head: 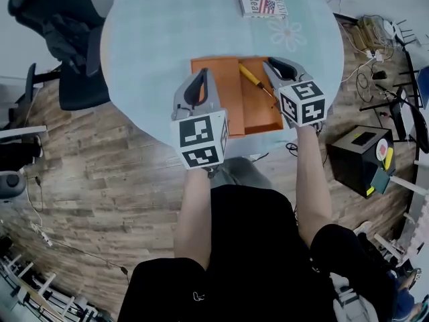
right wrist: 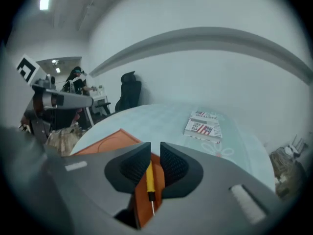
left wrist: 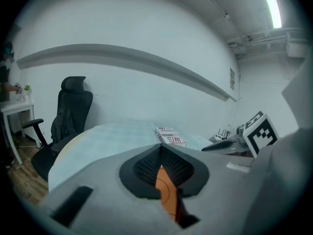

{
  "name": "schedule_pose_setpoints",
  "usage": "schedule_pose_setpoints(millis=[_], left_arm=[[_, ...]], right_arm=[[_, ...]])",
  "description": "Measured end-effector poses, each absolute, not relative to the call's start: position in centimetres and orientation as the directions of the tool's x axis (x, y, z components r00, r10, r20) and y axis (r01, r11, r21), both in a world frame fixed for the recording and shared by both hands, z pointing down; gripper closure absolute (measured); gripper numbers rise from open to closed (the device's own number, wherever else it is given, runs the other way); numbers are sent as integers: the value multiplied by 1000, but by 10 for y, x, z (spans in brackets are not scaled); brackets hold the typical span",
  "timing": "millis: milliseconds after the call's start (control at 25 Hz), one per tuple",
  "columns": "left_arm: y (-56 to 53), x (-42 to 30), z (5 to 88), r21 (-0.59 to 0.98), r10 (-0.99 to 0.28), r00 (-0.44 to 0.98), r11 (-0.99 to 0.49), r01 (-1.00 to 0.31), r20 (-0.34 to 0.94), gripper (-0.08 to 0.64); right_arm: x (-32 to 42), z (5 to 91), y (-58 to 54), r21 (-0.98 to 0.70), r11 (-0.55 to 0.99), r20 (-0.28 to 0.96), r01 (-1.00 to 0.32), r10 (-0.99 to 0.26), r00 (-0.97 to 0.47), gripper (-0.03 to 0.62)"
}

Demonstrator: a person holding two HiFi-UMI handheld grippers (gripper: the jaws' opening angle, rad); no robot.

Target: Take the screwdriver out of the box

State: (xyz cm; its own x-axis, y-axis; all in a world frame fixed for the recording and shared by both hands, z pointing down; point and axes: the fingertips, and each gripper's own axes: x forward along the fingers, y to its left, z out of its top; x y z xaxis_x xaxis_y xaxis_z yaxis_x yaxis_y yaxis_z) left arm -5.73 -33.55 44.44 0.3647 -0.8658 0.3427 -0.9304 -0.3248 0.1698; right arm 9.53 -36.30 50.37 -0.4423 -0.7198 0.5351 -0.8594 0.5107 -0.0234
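Round pale-blue surface [head: 167, 32]; open orange box [head: 224, 79] at frame centre. Yellow-handled screwdriver [head: 255, 79] lies inside, right half. Right hand-held gripper [head: 269, 64] released, jaws aligned on handle, likely for pickup. Left hand-held gripper [head: 203, 74] clenched, empty, over box's left half.

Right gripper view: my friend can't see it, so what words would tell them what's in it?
The right gripper hangs with its jaws a little apart over a yellow screwdriver that lies in an orange box. Behind them, a magazine lies on the pale round table.
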Motion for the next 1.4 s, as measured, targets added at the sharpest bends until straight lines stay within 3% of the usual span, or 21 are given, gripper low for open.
schedule_pose_setpoints(millis=[280, 640, 1080, 1400], left_arm=[[-339, -80, 445, 172, -882, 321, -276, -946, 345, 558], [-340, -99, 447, 166, -891, 289, -245, -955, 350, 558], [-341, -111, 434, 162, -907, 268, -225, -961, 325, 558], [-340, -106, 412, 147, -919, 278, -245, -958, 279, 558]], right_arm=[[71, 579, -359, 0, 669, 800, -743, -446, -402, 469], [68, 631, -360, 11, 713, 944, -701, -238, -227, 457], [66, 650, -357, 46, 716, 985, -696, -147, -86, 502], [71, 620, -352, -28, 607, 957, -794, -213, -197, 505]])
